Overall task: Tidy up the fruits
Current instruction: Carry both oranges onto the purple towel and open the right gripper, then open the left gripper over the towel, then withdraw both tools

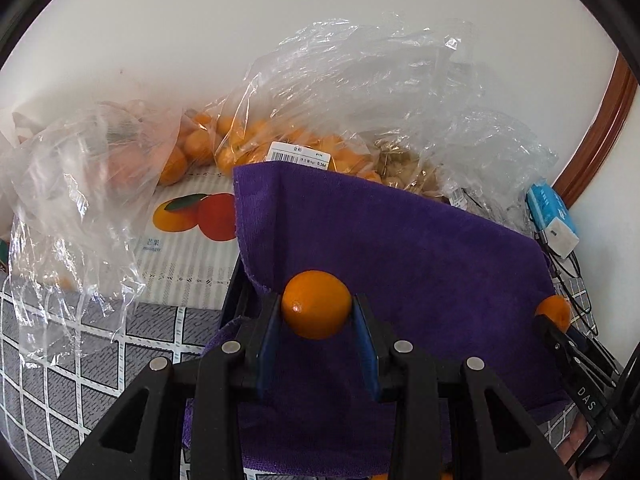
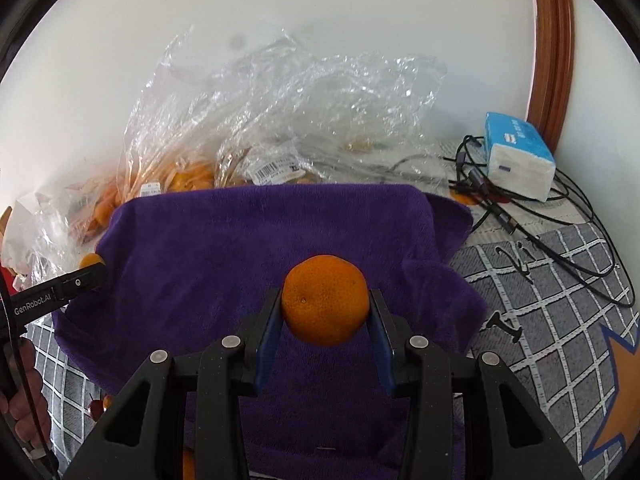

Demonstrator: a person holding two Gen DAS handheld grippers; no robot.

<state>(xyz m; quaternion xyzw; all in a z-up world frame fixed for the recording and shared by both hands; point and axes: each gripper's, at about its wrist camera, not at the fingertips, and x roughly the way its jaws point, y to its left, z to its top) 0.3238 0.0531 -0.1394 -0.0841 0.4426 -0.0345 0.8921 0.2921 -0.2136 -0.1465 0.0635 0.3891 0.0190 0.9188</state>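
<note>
L orange (image 1: 316, 304) btwn jaws, R orange (image 2: 325, 316) same

A grey cloth with a white grid (image 2: 552, 320) covers the surface. On it lie a purple towel (image 2: 260, 248) at centre, clear bags of oranges (image 1: 248, 136) toward 11 o'clock, black cables (image 2: 552, 216) and what looks like a tissue pack (image 2: 520, 156) at 2 o'clock.

Black plastic claw (image 1: 316, 312) frames, blue finger pads (image 2: 269, 340), silver screws (white "GenRobot.AI" lettering on side).
</note>
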